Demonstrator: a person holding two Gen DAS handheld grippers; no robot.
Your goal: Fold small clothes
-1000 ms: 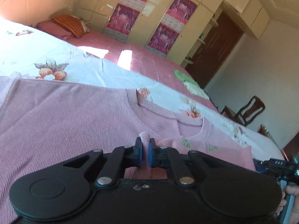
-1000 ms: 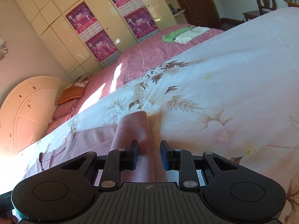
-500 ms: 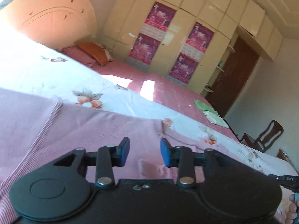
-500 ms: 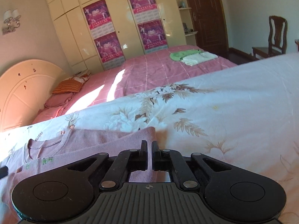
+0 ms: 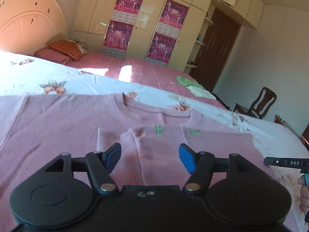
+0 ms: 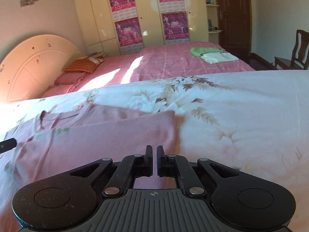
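Observation:
A pink ribbed sweater [image 5: 58,127] lies flat on the floral bedsheet [image 5: 63,81], neck away from me. One sleeve [image 5: 173,141] is folded across its chest, below small green embroidery. My left gripper [image 5: 149,156] hovers low over that folded sleeve. Its blue pads [image 5: 114,154] stand well apart and the jaws are opening; the cloth lies beneath them, not pinched. My right gripper [image 6: 154,154] is shut, low over the sweater [image 6: 115,135] near its right edge. Whether any cloth is caught between its fingers does not show. A hand [image 5: 304,191] holds that tool.
Beyond the sheet [image 6: 241,116] is a second bed with a pink checked cover [image 6: 173,61]. On it lie folded green and white clothes [image 6: 212,55] and pillows [image 5: 65,48]. A poster-covered wardrobe [image 5: 144,29], a dark door [image 6: 233,15] and a wooden chair [image 5: 258,102] stand behind.
My left gripper let go of the sleeve end and opened wide, drawing back. My right gripper went from open around the sleeve to shut. Both views rolled more level.

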